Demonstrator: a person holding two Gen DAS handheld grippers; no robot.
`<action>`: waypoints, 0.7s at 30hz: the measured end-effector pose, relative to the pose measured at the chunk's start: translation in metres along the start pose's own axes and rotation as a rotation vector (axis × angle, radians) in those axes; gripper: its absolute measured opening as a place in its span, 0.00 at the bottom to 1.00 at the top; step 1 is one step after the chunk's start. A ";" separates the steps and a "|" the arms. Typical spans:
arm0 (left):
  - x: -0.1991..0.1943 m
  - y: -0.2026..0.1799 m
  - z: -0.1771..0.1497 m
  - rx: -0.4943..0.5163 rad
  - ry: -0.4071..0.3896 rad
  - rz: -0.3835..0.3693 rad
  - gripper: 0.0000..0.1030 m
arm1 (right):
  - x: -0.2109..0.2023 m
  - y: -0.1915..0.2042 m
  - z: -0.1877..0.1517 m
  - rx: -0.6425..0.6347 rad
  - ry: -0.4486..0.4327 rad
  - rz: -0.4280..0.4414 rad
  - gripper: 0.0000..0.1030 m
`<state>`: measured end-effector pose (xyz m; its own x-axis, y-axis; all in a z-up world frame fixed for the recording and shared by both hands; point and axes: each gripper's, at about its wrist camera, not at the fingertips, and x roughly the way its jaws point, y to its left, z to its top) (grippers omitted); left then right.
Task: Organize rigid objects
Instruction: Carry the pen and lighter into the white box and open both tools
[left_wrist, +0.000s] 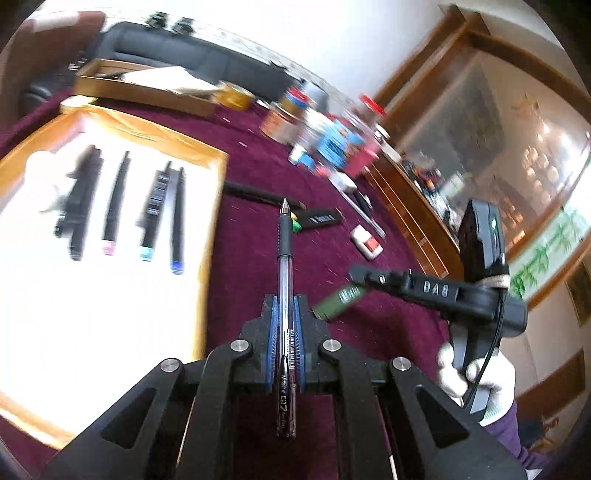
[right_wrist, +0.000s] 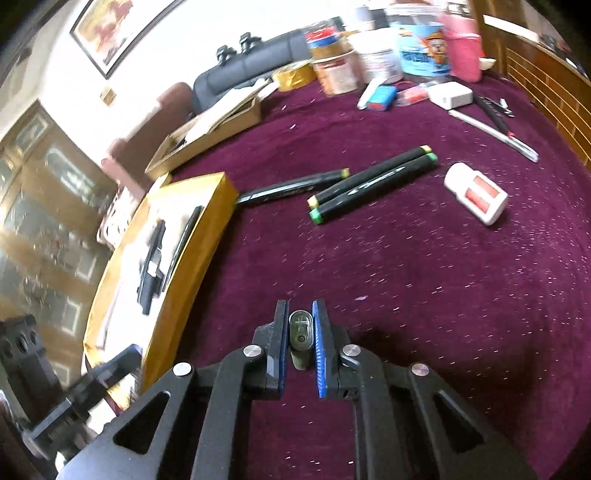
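Note:
My left gripper (left_wrist: 284, 306) is shut on a clear ballpoint pen (left_wrist: 285, 266) with a black grip, tip pointing forward, above the maroon cloth just right of the gold-rimmed tray (left_wrist: 212, 221). The tray holds several black markers (left_wrist: 114, 206). My right gripper (right_wrist: 300, 314) is shut on an olive-green marker (right_wrist: 301, 338), seen end-on; the marker also shows in the left wrist view (left_wrist: 338, 299). Three loose black markers (right_wrist: 373, 182) lie on the cloth ahead, near the tray's (right_wrist: 218, 206) far corner.
A white and red eraser-like block (right_wrist: 476, 194) lies right of the loose markers. Jars, tape rolls and cans (right_wrist: 369, 55) crowd the table's far side. A cardboard box (right_wrist: 210, 129) sits behind the tray. A white pen (right_wrist: 495, 134) lies at the far right.

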<state>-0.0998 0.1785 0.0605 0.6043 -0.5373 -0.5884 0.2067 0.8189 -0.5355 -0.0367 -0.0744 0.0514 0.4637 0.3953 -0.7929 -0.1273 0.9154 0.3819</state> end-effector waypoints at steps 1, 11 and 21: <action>-0.006 0.006 0.000 -0.013 -0.011 0.001 0.06 | 0.002 0.003 -0.002 -0.016 0.006 -0.008 0.11; -0.047 0.064 0.005 -0.138 -0.104 -0.012 0.06 | 0.028 -0.003 -0.024 -0.008 0.053 -0.022 0.12; -0.069 0.121 0.011 -0.241 -0.126 0.043 0.06 | 0.008 0.044 -0.011 -0.075 0.009 0.085 0.11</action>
<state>-0.1081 0.3170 0.0426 0.7029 -0.4610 -0.5417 -0.0014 0.7607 -0.6491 -0.0480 -0.0299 0.0566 0.4404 0.4723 -0.7635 -0.2310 0.8814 0.4120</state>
